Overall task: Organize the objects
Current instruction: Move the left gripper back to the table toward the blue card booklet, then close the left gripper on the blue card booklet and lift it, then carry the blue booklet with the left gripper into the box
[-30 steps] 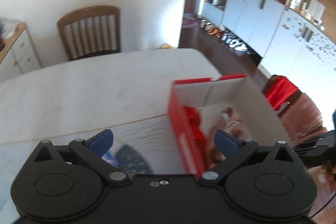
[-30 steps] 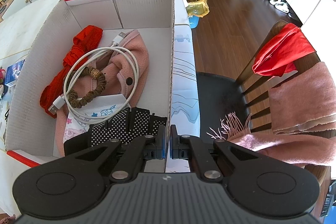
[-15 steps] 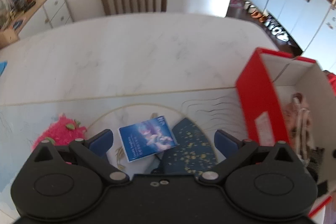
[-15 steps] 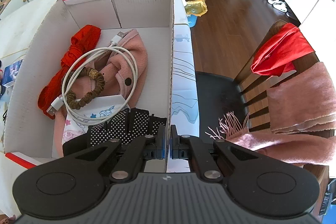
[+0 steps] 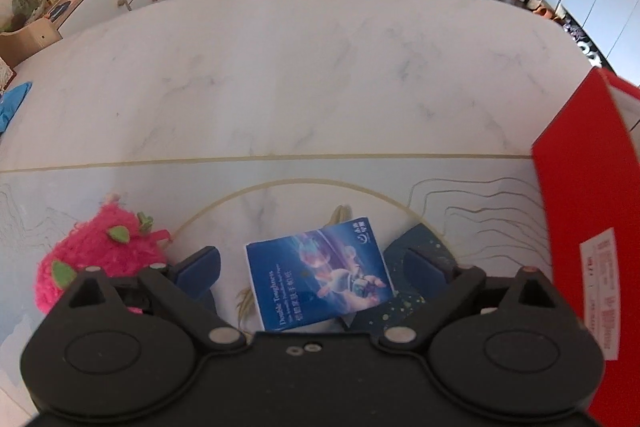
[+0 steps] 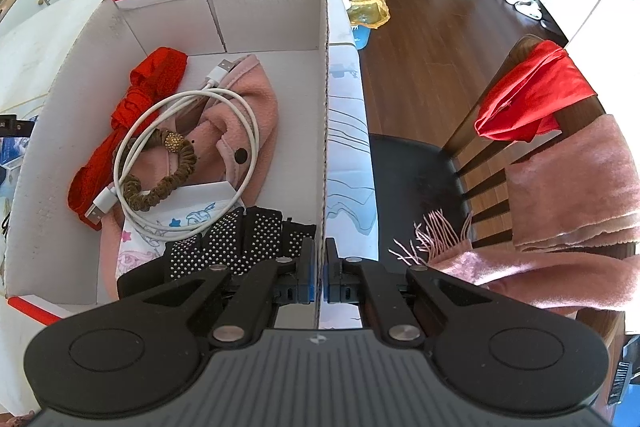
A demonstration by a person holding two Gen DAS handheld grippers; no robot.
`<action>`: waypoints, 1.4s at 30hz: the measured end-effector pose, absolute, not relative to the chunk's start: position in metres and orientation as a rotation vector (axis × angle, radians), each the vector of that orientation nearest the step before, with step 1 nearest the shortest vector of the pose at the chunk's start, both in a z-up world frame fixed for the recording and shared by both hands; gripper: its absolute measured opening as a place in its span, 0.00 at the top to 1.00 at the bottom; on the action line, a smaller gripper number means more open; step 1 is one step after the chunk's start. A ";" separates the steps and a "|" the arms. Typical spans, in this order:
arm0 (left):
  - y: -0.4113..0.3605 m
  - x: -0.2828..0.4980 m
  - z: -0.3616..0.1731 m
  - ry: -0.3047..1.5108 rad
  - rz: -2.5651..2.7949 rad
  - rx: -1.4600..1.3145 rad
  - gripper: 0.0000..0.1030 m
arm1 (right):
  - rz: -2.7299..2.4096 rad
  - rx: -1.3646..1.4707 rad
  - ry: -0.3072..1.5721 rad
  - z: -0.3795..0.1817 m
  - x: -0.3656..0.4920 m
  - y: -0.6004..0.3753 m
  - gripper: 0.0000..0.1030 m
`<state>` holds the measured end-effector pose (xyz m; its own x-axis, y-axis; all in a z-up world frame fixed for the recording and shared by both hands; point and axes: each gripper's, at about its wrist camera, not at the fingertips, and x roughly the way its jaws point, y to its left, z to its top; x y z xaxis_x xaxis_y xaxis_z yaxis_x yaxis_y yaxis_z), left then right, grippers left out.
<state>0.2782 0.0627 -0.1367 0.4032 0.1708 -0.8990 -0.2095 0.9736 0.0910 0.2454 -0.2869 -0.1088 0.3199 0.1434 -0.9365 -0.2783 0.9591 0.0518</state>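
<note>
- Currently left gripper (image 5: 312, 263) hangs low over the table (image 5: 280, 75), jaws spread wide apart, nothing between the pads.
- Blue tissue pack (image 5: 318, 277) lies flat on the table straight ahead of the left jaws, in the gap between them, tilted a bit; glossy wrapper, printed art and white text.
- Pink plush toy (image 5: 96, 259) just left of the left finger; fuzzy, with small green leaf bits.
- Red box (image 5: 588, 227) stands at right of the left view; smooth red cardboard outside, white label on its wall.
- Right gripper (image 6: 320, 269) clamped on the box's right wall (image 6: 325, 107), one finger inside, one outside.
- Inside the box: coiled white cable (image 6: 188, 147), brown scrunchie (image 6: 164, 167), red cloth (image 6: 136, 107), pink fleece cloth (image 6: 248, 115), black studded glove (image 6: 236, 243).
- Box interior is white and matte.
</note>
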 end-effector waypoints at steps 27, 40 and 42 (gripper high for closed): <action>0.046 0.252 -0.084 1.050 0.145 -0.002 0.24 | 0.279 -0.132 1.217 -0.110 0.247 -0.285 0.97; -0.001 0.228 -0.021 0.936 -0.047 -0.021 0.25 | 0.281 -0.135 1.215 -0.110 0.249 -0.284 0.97; -0.011 0.226 -0.014 0.929 -0.075 -0.014 0.25 | 0.281 -0.135 1.214 -0.110 0.250 -0.283 0.97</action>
